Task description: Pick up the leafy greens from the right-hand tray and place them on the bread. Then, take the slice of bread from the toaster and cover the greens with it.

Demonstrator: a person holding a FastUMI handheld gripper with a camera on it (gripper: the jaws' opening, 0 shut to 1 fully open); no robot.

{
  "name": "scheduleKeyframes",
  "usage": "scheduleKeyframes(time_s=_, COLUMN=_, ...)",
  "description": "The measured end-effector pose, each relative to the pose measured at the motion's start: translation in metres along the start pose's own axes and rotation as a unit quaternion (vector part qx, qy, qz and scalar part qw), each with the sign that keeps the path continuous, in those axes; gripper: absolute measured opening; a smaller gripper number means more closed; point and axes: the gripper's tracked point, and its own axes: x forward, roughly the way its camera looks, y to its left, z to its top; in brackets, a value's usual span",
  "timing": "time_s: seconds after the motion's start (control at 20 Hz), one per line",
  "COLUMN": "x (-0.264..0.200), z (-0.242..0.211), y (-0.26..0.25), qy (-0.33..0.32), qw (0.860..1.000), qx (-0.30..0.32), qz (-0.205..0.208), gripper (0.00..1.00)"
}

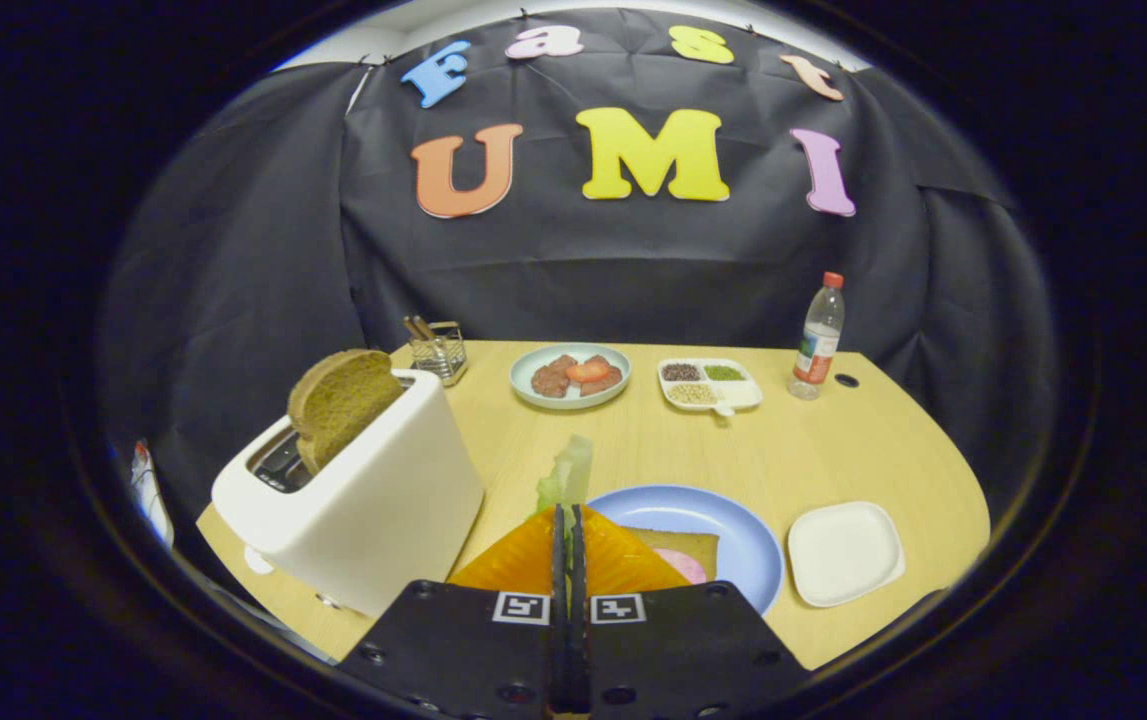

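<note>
Lettuce (567, 478) stands upright, pinched between the nearly closed orange fingers (518, 560) of the gripper (567, 520). Bread (678, 545) on the blue plate (733, 520) lies just ahead and to the right. Toaster (363, 500) with its slice (341, 400) sits to the left.

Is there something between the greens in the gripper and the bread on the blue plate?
Nothing visible. The gripper is shut on the leafy greens, the bread lies just beside its fingers on the blue plate, and the toaster stands aside.
</note>
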Motion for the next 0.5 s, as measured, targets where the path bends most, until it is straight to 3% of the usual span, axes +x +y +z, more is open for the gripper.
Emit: scheduleKeyframes(time_s=0.5, x=0.045, z=-0.039, y=-0.073, qy=0.045, qw=0.998, qx=0.016, qz=-0.044, gripper=0.00)
